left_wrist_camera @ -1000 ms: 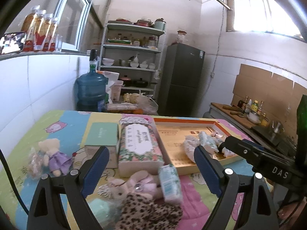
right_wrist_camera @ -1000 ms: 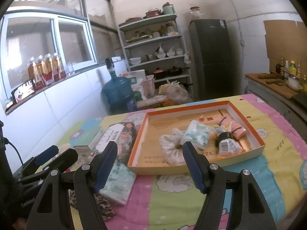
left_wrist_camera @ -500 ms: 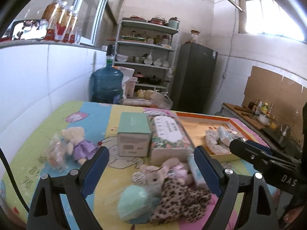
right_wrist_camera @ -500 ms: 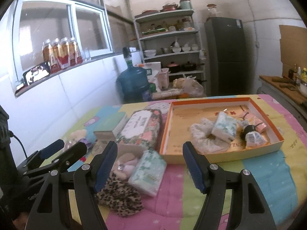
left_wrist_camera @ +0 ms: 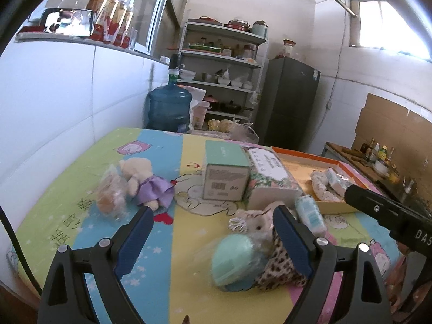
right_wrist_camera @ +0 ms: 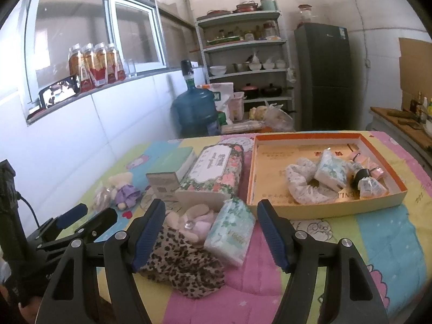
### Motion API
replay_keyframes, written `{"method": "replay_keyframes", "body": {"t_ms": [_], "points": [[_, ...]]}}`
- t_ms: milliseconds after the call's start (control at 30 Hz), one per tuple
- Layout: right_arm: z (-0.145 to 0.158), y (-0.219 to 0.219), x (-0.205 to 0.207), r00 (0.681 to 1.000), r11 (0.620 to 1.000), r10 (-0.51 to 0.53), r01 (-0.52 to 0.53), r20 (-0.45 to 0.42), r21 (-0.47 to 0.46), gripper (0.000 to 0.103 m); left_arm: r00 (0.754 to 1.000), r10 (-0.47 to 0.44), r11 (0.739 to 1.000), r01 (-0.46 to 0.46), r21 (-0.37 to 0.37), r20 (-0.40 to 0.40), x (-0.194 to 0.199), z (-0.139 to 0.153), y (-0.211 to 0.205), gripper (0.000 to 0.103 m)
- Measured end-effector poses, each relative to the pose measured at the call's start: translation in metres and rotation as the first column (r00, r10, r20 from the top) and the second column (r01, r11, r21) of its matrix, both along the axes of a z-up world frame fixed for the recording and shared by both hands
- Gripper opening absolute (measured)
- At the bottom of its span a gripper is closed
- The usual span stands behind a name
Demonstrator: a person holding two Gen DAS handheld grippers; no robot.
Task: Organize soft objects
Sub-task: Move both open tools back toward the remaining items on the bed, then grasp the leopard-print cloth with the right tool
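Note:
My left gripper (left_wrist_camera: 210, 232) is open and empty above the colourful mat, with a wrapped mint-green ball (left_wrist_camera: 233, 259), a pink plush rabbit (left_wrist_camera: 256, 224) and a leopard-print cloth (left_wrist_camera: 280, 267) near its right finger. A teddy bear in a purple dress (left_wrist_camera: 145, 181) and a bagged toy (left_wrist_camera: 109, 194) lie to the left. My right gripper (right_wrist_camera: 210, 232) is open and empty over a tissue pack (right_wrist_camera: 230, 229), the rabbit (right_wrist_camera: 189, 221) and the leopard cloth (right_wrist_camera: 181, 264). The orange-rimmed box (right_wrist_camera: 321, 210) holds several soft items.
A mint box (left_wrist_camera: 225, 172) and a floral tissue box (left_wrist_camera: 270, 175) stand mid-table. A water jug (left_wrist_camera: 168, 108), shelves (left_wrist_camera: 224, 81) and a fridge (left_wrist_camera: 289, 102) stand behind. The white wall runs along the left. The left gripper shows in the right wrist view (right_wrist_camera: 81, 218).
Both grippers have pulled back and to the left, away from the orange box. The teddy bear, green ball and leopard cloth now show closer in the left view. Jaws stayed open.

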State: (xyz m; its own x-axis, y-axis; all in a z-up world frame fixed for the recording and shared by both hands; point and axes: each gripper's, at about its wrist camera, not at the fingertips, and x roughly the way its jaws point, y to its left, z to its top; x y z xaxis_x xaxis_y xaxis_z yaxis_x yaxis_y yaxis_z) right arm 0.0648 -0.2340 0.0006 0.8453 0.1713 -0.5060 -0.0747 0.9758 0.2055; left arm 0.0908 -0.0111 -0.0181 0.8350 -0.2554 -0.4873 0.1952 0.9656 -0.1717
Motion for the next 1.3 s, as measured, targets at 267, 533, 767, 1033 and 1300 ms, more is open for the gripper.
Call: {"method": "replay_keyframes", "body": {"t_ms": [267, 533, 767, 1033, 1300], "points": [[-0.016, 0.005, -0.012, 0.999, 0.999, -0.025, 0.024, -0.032, -0.027, 0.077, 1.000, 0.000, 1.000, 0.000, -0.002, -0.015, -0.008, -0.010, 0.018, 0.090], [-0.039, 0.016, -0.022, 0.998, 0.999, 0.005, -0.008, -0.067, -0.044, 0.077, 0.999, -0.017, 1.000, 0.017, -0.011, -0.038, -0.011, -0.020, 0.025, 0.090], [-0.051, 0.045, -0.021, 0.990, 0.992, 0.105, -0.111, -0.093, -0.060, 0.077, 0.998, 0.005, 1.000, -0.006, -0.016, -0.056, -0.010, -0.027, 0.035, 0.090], [-0.077, 0.045, -0.001, 0.978, 0.996, 0.069, -0.080, -0.198, -0.048, 0.077, 0.997, 0.000, 1.000, -0.001, -0.016, -0.071, -0.008, -0.034, 0.037, 0.090], [-0.081, 0.048, 0.007, 0.977, 0.996, 0.079, -0.087, -0.199, -0.030, 0.028, 0.993, -0.080, 0.997, 0.080, -0.008, -0.085, -0.002, -0.035, 0.031, 0.090]]}}
